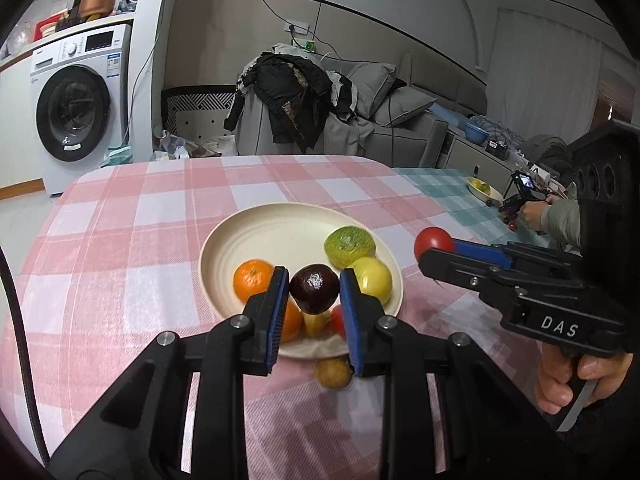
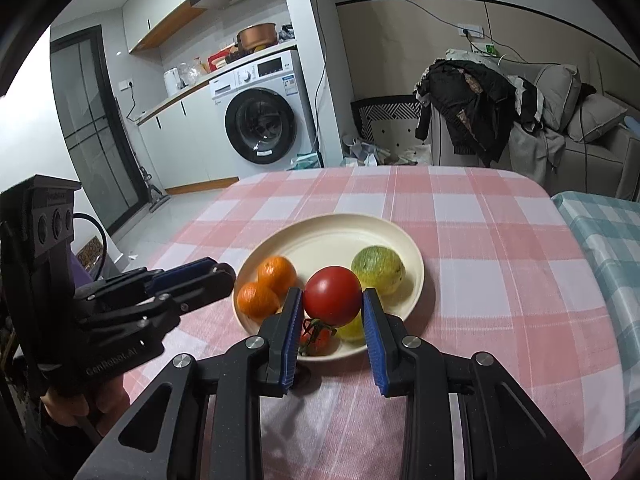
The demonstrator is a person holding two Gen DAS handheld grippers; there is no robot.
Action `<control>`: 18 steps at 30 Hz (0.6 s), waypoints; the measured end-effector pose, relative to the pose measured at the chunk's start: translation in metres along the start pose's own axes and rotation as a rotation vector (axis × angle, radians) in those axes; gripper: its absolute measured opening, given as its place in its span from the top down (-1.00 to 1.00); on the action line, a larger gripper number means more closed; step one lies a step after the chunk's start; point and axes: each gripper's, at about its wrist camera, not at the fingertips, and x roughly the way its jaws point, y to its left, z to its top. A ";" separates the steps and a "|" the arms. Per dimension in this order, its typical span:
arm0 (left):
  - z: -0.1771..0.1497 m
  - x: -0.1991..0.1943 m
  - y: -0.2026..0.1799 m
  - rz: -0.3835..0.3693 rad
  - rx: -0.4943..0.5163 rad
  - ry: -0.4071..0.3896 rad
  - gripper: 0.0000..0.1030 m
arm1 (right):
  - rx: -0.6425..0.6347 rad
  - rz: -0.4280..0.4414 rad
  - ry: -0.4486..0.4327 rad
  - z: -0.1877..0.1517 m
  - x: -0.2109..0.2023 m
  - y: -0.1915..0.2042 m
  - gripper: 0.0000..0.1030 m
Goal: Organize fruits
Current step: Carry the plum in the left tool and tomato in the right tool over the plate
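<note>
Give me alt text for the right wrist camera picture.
The right claw grips a red tomato above a cream plate holding two oranges, a green fruit and a stemmed tomato, on a pink checked tablecloth. The left claw hovers beside the plate.

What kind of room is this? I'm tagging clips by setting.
Most likely a small home, kitchen-laundry and living area in one: a washing machine under a counter, a sofa piled with clothes, and a checked table holding a fruit plate.
</note>
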 end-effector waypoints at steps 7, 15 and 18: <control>0.012 0.010 -0.006 -0.009 0.007 -0.004 0.54 | 0.007 0.001 -0.011 0.011 0.005 -0.005 0.41; 0.011 0.030 0.008 0.003 -0.031 0.023 0.55 | 0.012 -0.007 0.006 0.013 0.017 -0.010 0.41; 0.010 0.031 0.012 0.007 -0.040 0.015 0.54 | 0.015 -0.005 0.010 0.013 0.021 -0.010 0.41</control>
